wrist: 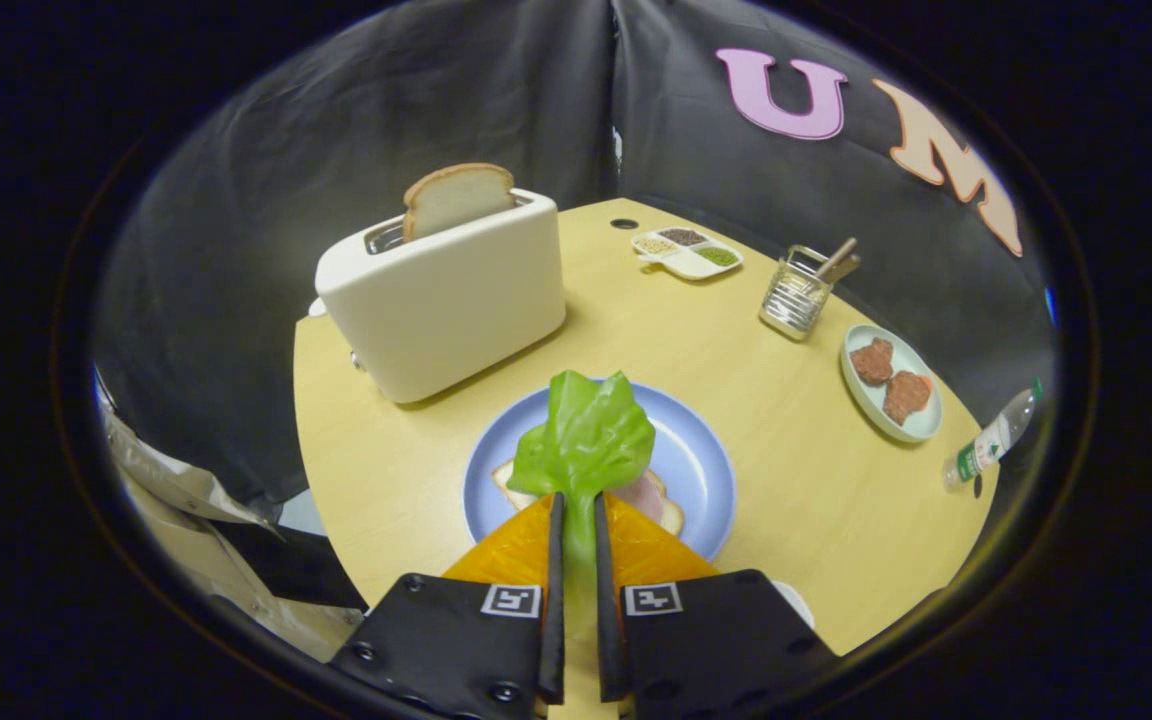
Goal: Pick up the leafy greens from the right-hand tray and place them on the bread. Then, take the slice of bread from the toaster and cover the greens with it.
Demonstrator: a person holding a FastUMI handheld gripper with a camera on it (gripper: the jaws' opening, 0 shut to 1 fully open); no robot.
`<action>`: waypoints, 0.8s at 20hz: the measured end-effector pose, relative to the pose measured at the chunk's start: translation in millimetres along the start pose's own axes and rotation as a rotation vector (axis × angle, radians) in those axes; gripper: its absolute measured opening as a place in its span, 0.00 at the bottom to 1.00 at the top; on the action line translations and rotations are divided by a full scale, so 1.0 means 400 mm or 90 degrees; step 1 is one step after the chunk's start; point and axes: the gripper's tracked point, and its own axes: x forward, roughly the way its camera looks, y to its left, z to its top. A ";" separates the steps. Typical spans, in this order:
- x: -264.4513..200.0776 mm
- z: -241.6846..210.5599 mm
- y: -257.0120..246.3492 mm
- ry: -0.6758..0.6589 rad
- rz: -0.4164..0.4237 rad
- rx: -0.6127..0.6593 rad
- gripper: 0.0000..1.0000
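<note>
The tool (576, 505) was pinching the stem of the leafy greens (591, 440), both orange fingers (516, 545) pressed close on it with only a narrow gap between them. The leaf stood up just ahead of the fingertips, over a blue plate (701, 465) on the desk (796, 500). On that plate, under and partly hidden by the leaf, lay a slice of bread (511, 485) with a pink slice of ham (648, 492) on it; whether the leaf touched them could not be told. Beyond the plate and to the left of the fingers stood a white toaster (441, 300), with a slice of bread (456, 198) sticking upright out of its slot. Further ahead, to the right, sat a small divided dish (688, 252) holding grains or seeds in separate compartments. Nearer than that, a wire holder (794, 298) carried wooden-handled utensils (836, 260). Right of the holder lay a pale oval tray (921, 425) with two brown meat pieces (891, 378) on it, well apart from the blue plate. A plastic bottle (991, 440) lay at the far right by the desk's rim.
</note>
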 end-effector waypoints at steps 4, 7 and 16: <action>0.046 -0.001 0.015 0.012 0.011 0.000 0.17; 0.077 -0.018 0.011 0.030 0.006 -0.001 0.17; 0.097 -0.033 0.006 0.053 -0.002 0.012 0.61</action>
